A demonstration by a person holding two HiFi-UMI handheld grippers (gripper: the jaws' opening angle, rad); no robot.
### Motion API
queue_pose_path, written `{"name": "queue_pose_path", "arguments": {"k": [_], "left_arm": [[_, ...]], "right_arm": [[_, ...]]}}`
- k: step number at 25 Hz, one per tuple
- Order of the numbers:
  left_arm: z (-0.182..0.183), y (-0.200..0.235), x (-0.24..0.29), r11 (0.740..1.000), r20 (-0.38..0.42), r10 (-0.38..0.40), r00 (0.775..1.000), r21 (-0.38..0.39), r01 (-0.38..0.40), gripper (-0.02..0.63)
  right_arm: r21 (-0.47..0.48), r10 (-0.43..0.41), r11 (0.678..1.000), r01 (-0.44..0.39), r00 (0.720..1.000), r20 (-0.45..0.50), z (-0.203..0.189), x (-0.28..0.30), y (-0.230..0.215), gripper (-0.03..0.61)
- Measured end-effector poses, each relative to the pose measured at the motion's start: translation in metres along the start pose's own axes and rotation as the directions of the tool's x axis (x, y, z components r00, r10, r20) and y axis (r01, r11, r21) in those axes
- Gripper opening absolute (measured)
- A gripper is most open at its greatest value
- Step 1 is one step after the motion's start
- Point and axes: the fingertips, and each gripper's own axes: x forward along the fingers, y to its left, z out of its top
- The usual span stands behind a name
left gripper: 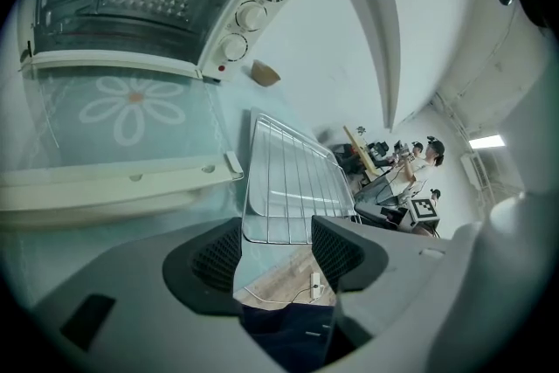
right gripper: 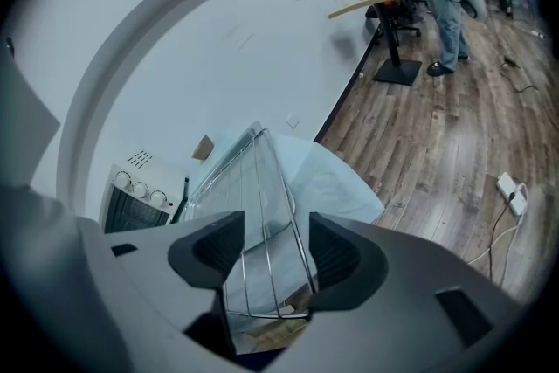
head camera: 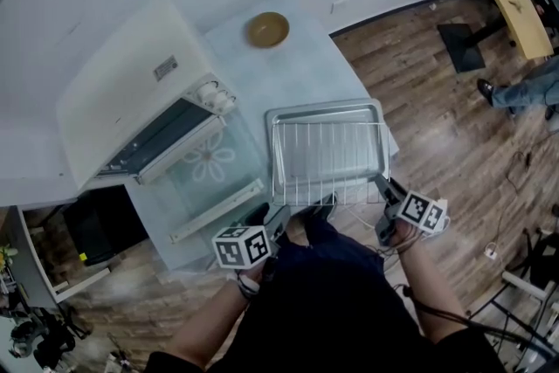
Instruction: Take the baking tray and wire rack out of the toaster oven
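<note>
While the toaster oven (head camera: 131, 96) stands at the left of the worktop (head camera: 297, 65) with its door (head camera: 205, 162) folded down flat, the baking tray (head camera: 325, 109) is found outside it. The tray is laid level on the worktop just to the right of the door, with its near end at the worktop's front edge. The wire rack (head camera: 327, 155) is laid on the tray, inside its rim, so that both are clear of the oven and apart from the door. A brown bowl (head camera: 267, 29) is set farther back on the worktop, near the wall and well apart from the tray.

The left tongs (left gripper: 275, 227) are held at the tray's near left end and are spread wide, released. The near edge of the tray and rack is seen just at their tips, and neither pad is pressed on it.

The right tongs (right gripper: 275, 221) are held at the tray's near right corner with their jaws apart. The rack's corner wire is seen between them, close along the right pad, with a clear gap at the left pad. The wire is therefore not clamped. Whether it touches the right pad cannot be told.

Wooden floor (head camera: 454, 144) is seen to the right of the worktop.
</note>
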Motion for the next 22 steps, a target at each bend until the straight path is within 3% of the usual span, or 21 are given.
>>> {"name": "queue_pose_path", "arguments": {"k": [3, 7, 17, 22], "left_arm": [[0.002, 0.001, -0.007, 1.0, 0.002, -0.009, 1.0, 0.012, 0.009, 0.244], [0.005, 0.004, -0.017, 1.0, 0.003, -0.023, 1.0, 0.022, 0.023, 0.244], [0.02, 0.005, -0.05, 0.994, 0.036, -0.08, 0.996, 0.072, 0.077, 0.242], [0.039, -0.006, -0.069, 0.977, 0.078, -0.126, 0.989, 0.185, 0.11, 0.233]], "right_arm": [[-0.072, -0.026, 0.997, 0.029, 0.999, 0.036, 0.009, 0.001, 0.011, 0.299], [-0.119, -0.052, 0.991, 0.059, 0.997, 0.064, 0.011, 0.003, 0.021, 0.331], [-0.057, -0.122, 0.989, 0.138, 0.967, 0.222, 0.026, -0.019, 0.025, 0.339], [-0.184, -0.128, 0.963, 0.197, 0.934, 0.334, 0.049, -0.037, 0.05, 0.305]]}}
